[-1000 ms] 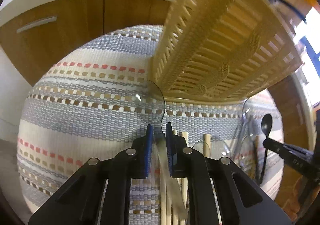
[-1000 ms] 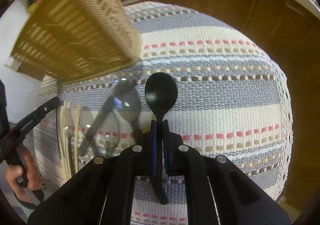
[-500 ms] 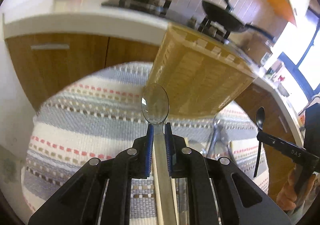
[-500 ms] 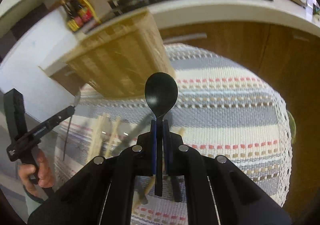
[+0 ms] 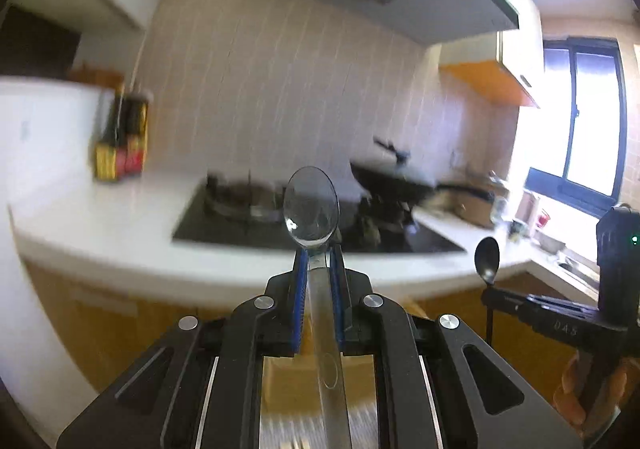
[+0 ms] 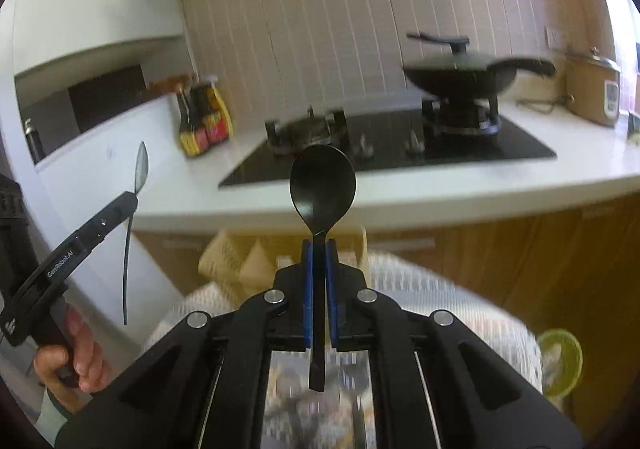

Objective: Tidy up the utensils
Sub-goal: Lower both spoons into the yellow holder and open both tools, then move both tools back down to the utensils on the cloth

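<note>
Behind both raised spoons, wok (image 6: pixel 460 73) sits on stove (image 6: pixel 400 145).

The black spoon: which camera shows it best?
The right wrist view: the black spoon stands upright dead centre, its neck clamped in the right gripper. The left wrist view shows it only small and far right, bowl above the gripper's fingers.

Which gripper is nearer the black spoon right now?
Right. The right gripper is clamped on the black spoon at its neck. The left gripper is off to the side, holding the clear spoon.
</note>
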A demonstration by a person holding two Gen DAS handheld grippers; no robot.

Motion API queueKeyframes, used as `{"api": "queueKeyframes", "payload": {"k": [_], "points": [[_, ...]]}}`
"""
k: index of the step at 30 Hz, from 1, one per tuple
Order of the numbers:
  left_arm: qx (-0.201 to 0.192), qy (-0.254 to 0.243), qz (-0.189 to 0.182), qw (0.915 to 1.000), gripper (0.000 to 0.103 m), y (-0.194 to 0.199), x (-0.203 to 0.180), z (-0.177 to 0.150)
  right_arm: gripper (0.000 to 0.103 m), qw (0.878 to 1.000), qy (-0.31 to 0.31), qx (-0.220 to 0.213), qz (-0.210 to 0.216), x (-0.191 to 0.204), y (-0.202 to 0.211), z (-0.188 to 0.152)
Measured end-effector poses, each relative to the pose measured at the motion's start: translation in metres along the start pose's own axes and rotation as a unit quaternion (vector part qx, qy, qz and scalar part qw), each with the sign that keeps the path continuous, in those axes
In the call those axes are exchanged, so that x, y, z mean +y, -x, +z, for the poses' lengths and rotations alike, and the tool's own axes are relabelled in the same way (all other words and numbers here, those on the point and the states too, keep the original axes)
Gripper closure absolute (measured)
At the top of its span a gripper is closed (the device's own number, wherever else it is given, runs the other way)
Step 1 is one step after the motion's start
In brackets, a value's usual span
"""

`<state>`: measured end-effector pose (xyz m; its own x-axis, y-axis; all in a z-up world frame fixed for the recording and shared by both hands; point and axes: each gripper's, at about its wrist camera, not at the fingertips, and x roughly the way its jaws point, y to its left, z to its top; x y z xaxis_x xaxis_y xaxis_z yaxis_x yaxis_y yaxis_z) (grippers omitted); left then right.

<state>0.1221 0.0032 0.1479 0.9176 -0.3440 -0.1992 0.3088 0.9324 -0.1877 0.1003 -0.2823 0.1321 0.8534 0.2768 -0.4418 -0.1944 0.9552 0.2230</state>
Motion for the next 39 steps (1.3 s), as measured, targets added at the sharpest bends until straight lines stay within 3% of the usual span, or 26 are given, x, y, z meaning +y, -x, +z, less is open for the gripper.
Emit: {"api": "queueKeyframes", "payload": {"k": [3,8,19,21,23,26,29,32,34,36,39], "points": [[-0.022,-0.002,0.005,0.9998,0.094,-0.028,-0.003,0.008,0.098,1.0,-0.002,-0.017,-0.01,-0.006,-0.027,0.017],[-0.024,-0.017,0.025,0.9992,0.094,-0.068,-0.007,0.001,0.098,0.999,-0.013,-0.025,-0.022,-0.018,-0.063,0.027],[-0.037,-0.024,0.071,0.9965,0.092,-0.089,0.003,-0.019,0.098,0.998,0.012,-0.044,-0.046,-0.014,-0.079,0.006],[-0.037,-0.023,0.071,0.9965,0.084,-0.087,0.003,-0.024,0.096,0.998,0.012,-0.038,-0.041,-0.013,-0.077,0.002],[-0.036,-0.019,0.071,0.9967,0.065,-0.08,0.004,-0.027,0.088,0.999,0.011,-0.03,-0.032,-0.014,-0.072,-0.003],[-0.032,-0.008,0.065,0.9974,0.058,-0.069,0.008,-0.027,0.077,0.999,0.003,-0.026,-0.026,-0.016,-0.06,-0.009],[-0.02,0.007,0.053,0.9984,0.049,-0.051,0.012,-0.026,0.077,0.999,-0.006,-0.024,-0.022,-0.019,-0.041,-0.017],[-0.006,0.01,0.042,0.999,0.045,-0.027,0.011,-0.024,0.076,1.0,0.0,-0.018,-0.021,-0.016,-0.018,-0.026],[0.005,0.007,0.035,0.9994,0.042,-0.015,0.008,-0.024,0.068,1.0,-0.001,-0.012,-0.017,-0.015,-0.005,-0.032],[0.014,0.006,0.028,0.9995,0.042,-0.002,0.004,-0.024,0.049,1.0,-0.002,-0.01,-0.019,-0.014,0.009,-0.039],[0.037,0.007,0.017,0.9991,0.041,0.013,0.0,-0.026,0.049,1.0,-0.001,0.004,-0.028,-0.012,0.023,-0.048]]}}
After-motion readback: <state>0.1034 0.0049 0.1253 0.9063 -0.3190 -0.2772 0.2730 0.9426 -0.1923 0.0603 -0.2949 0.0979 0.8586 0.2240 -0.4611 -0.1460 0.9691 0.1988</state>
